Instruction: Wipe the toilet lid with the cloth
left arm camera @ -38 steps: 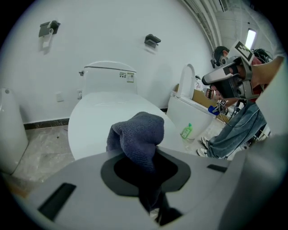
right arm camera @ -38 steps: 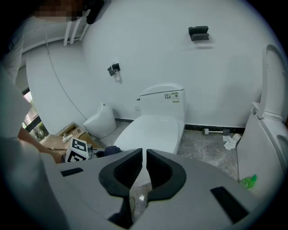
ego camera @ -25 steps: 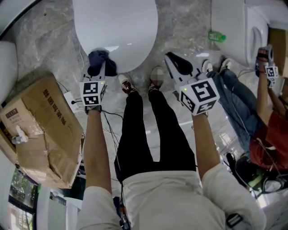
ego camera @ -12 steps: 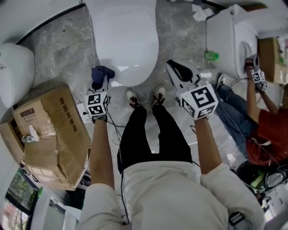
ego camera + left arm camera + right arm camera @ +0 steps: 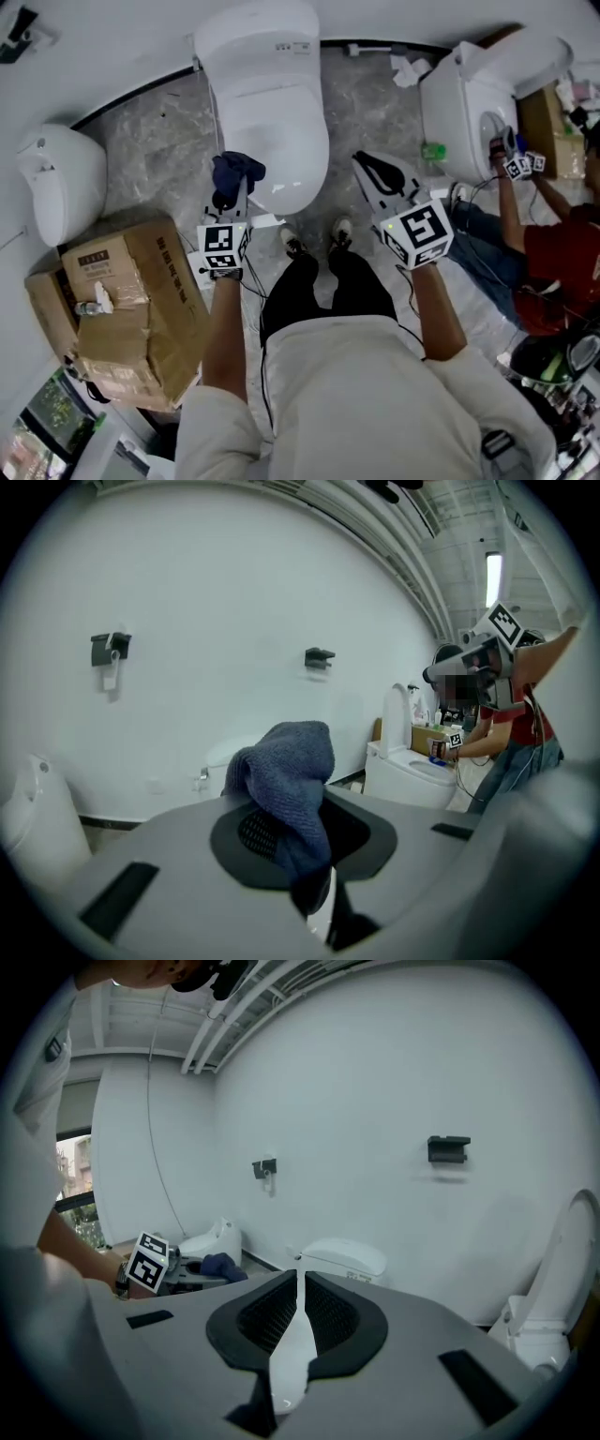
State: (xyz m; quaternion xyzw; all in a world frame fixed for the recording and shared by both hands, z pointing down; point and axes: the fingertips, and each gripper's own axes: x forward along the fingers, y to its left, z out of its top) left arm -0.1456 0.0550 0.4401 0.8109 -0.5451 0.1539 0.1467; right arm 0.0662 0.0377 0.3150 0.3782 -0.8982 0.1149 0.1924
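Here left claw (image 5: pixel 232 199) pinches the cloth (image 5: pixel 238 172), seemingly bunched upward; right claw (image 5: pixel 367 165) closed, empty.

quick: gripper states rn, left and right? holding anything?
Left gripper: jaws shut on the blue cloth.
Right gripper: jaws shut, nothing between them.

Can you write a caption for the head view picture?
Standing before a closed white toilet, a person holds a dark blue cloth in the left gripper; the right gripper is shut, empty.
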